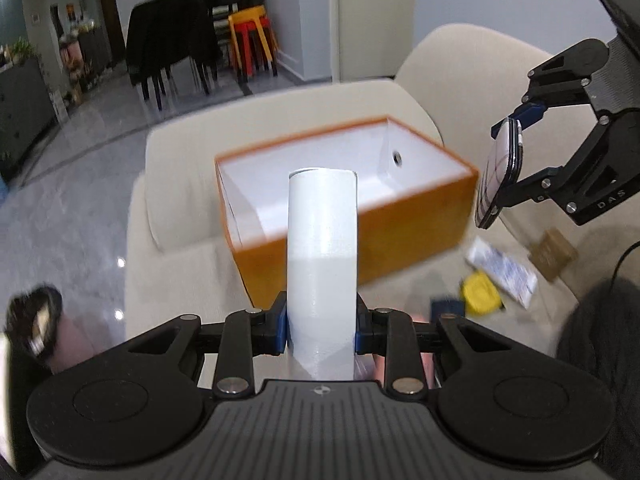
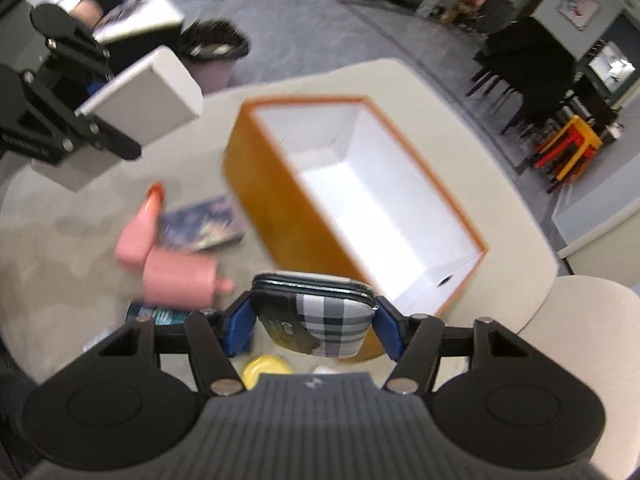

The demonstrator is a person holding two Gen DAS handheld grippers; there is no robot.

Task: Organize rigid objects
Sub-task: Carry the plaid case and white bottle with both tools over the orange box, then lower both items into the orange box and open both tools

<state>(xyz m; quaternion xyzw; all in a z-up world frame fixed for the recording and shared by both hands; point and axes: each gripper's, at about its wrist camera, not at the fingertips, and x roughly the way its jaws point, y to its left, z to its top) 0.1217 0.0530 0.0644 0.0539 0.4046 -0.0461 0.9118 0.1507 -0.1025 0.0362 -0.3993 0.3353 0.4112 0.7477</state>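
The left gripper (image 1: 322,322) had its jaws clamped on a white box (image 1: 322,256), whose long axis ran straight out ahead of the jaws toward the open orange box (image 1: 420,216) on the beige surface (image 1: 188,272). The right gripper (image 2: 314,320) had its jaws clamped on the two ends of a plaid pouch (image 2: 320,320), held crosswise between them. Both loads hung clear above the surface, and the orange box, empty inside, lay ahead of and below each. From the right wrist view its opening sat just beyond the pouch, so the right hand looked slightly nearer to dropping in first. Pink bottles (image 2: 176,276) and other small items remained loose beside it.
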